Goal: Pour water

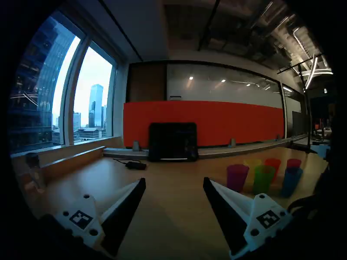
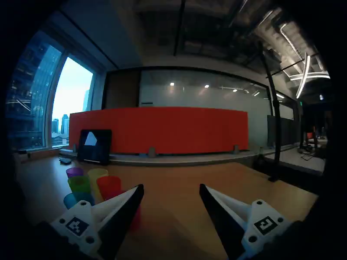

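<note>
- while i watched the left gripper view, the left gripper (image 1: 173, 182) had its two fingers spread wide with nothing between them, over the wooden table (image 1: 173, 225).
- just past its right-hand finger, the coloured cups (image 1: 263, 175) stood upright in a tight cluster on the table, clear of the fingertip.
- the purple cup (image 1: 237, 177) was nearest that finger, the green cup (image 1: 263, 179) beside it and the blue cup (image 1: 290, 182) at the far end; yellow, red and magenta ones stood in the row behind.
- farther out lay a black charger (image 1: 135, 165) with its cable, and a dark tablet (image 1: 172, 141) leaned at the table's back edge before the orange partition (image 1: 243, 123).
- at the far left a clear bottle (image 1: 33, 167) with a dark cap stood near the window ledge; i could not tell whether it held water.
- in the right gripper view, the right gripper (image 2: 170, 187) was likewise spread and empty over the table.
- the cups (image 2: 93, 184) sat by its left-hand finger, one reddish cup partly hidden behind it; i could not tell whether they touched.
- a black pole (image 2: 270, 125) rose on the right.
</note>
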`<state>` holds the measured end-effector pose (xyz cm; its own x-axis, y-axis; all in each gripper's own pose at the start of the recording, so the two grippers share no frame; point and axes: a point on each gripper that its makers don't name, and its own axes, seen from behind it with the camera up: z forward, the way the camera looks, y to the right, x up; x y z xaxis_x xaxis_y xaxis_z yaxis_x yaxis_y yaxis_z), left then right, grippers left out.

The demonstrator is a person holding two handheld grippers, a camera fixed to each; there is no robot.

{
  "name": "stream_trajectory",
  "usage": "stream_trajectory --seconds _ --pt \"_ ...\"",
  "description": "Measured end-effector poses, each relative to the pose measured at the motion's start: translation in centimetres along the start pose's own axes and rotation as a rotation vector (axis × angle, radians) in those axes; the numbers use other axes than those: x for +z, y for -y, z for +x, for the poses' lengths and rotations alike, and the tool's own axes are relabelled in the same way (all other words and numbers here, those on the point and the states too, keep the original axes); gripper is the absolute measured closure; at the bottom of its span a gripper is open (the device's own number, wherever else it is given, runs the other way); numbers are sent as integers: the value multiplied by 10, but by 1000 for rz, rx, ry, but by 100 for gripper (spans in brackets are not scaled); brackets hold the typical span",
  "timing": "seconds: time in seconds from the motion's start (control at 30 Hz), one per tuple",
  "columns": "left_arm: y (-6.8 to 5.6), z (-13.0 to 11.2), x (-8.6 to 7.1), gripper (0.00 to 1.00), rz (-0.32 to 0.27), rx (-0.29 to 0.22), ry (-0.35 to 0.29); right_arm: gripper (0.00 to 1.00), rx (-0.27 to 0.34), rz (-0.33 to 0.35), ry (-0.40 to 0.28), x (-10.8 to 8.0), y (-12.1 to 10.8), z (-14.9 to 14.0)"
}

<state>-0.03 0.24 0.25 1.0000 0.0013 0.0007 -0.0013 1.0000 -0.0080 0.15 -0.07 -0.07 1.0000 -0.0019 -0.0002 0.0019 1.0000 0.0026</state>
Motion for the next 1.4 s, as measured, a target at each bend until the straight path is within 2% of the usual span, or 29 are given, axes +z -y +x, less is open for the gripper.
stream_trajectory --seconds 0.17,0.37,0.63,0.97,1.17,1.4 --pt "3 0 1 2 12 -3 4 1 -1 4 2 -1 1 0" --pt "5 -3 3 2 22 -11 46 1 -5 27 10 -3 3 10" --pt "0 24 6 2 -19 -31 84 1 -23 88 51 -6 7 45" --pt "-10 91 16 2 -88 -12 96 1 -37 160 82 -5 12 105" --pt "-20 137 22 2 -143 0 72 1 -31 200 82 -6 18 144" --pt "-28 196 25 2 -175 12 33 1 -32 230 97 -7 24 179"
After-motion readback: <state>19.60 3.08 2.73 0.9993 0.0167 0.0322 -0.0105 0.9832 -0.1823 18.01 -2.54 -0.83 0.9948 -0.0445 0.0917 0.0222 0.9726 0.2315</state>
